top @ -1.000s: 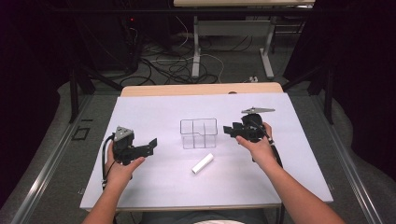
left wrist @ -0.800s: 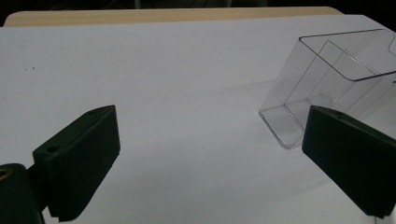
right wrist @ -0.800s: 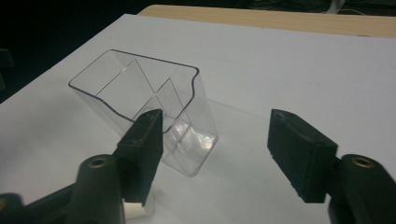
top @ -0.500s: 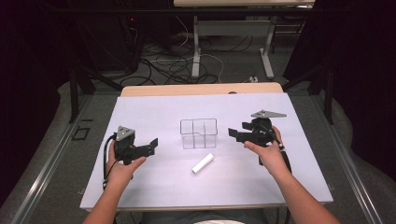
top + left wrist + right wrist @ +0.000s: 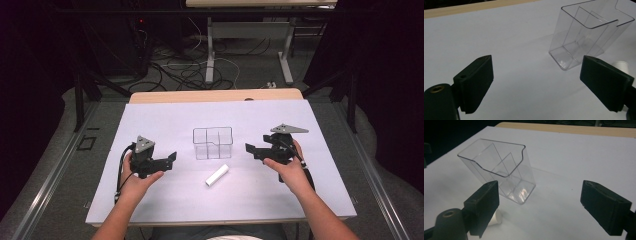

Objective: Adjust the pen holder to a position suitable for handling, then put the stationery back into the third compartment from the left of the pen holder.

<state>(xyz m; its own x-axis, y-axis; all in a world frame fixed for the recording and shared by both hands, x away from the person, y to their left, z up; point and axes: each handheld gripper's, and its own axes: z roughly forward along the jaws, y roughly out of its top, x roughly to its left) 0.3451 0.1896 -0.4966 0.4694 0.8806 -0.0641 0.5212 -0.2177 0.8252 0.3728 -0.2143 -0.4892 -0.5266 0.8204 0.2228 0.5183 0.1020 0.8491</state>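
Note:
A clear plastic box [image 5: 213,142] with dividers stands at the middle of the white sheet [image 5: 160,120]. A short white cylinder [image 5: 217,175] lies on its side just in front of it. My left gripper [image 5: 171,158] rests left of the box and points at it; its jaws have just been closing a little, stand open and hold nothing. My right gripper [image 5: 249,149] is right of the box, apart from it; its jaws have just been opening and hold nothing. The left gripper view shows the box [image 5: 586,32] and the cylinder [image 5: 621,66]. The right gripper view shows the box [image 5: 499,167] and the cylinder [image 5: 496,218].
The white sheet covers a wooden table whose far edge [image 5: 215,95] shows. Beyond it are table legs [image 5: 210,50] and cables [image 5: 185,75] on a dark floor. Free room lies on the sheet around the box.
My right gripper has drawn back to the right, away from the box, and its jaws have spread wider. The left hand has stayed in place.

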